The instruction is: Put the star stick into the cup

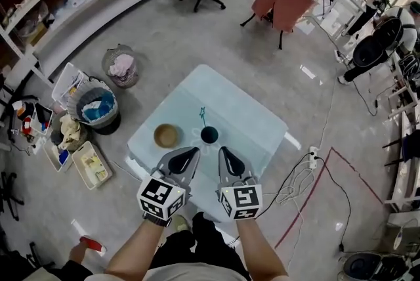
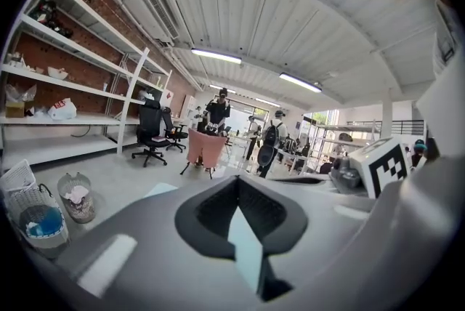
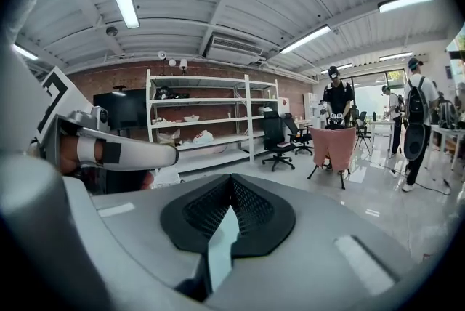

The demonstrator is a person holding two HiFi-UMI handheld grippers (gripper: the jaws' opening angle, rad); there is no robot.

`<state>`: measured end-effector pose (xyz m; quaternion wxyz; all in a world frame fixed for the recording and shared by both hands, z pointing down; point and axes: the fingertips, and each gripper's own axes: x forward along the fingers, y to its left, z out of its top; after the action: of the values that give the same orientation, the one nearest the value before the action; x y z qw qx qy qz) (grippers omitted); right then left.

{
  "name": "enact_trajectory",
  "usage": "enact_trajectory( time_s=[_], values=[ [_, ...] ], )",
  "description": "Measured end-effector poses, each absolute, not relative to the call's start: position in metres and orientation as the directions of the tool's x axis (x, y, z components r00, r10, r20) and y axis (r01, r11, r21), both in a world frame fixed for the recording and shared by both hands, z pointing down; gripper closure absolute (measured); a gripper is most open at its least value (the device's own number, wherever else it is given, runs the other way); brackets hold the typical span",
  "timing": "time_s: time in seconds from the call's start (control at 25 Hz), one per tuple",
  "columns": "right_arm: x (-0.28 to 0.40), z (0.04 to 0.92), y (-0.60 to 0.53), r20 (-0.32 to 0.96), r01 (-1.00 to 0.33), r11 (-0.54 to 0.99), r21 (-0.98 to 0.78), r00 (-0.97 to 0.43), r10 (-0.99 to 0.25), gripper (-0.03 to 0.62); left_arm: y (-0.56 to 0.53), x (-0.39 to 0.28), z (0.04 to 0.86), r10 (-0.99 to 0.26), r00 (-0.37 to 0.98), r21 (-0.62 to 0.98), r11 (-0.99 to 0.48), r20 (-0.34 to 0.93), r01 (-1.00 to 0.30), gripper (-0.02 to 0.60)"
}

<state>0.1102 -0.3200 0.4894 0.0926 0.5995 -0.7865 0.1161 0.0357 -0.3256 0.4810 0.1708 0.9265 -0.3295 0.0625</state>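
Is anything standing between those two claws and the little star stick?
Partly, yes. In the head view the star stick is just beyond the dark cup, so the cup sits roughly between it and both grippers, left and right. The bowl stands off to the left, clear of that line.

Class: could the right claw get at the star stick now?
Probably yes: the right claw, shut and empty, hangs near the cup, with the star stick just beyond; only the cup stands in between.

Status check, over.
Left gripper, right gripper shut, empty, near edge of table. Star stick upright at far rim of cup, seemingly inside. Bowl left, nothing blocking.
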Motion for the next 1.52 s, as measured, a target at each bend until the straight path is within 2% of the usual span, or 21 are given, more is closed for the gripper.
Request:
enact_trajectory(
  time_s=[0.72, 1.52],
  values=[
    [0.096, 0.335, -0.276, 0.1, -0.966, 0.26, -0.006, -0.259, -0.961, 0.58, -0.285, 0.017, 0.35, -0.609, 0.788, 0.229, -0.757, 0.091, -0.612, 0.575],
    [0.078, 0.286, -0.262, 0.025, -0.956, 0.293, 0.029, -0.293, -0.956, 0.58, -0.277, -0.005, 0.293, -0.668, 0.744, 0.18, -0.73, 0.016, -0.66, 0.575]
  ],
)
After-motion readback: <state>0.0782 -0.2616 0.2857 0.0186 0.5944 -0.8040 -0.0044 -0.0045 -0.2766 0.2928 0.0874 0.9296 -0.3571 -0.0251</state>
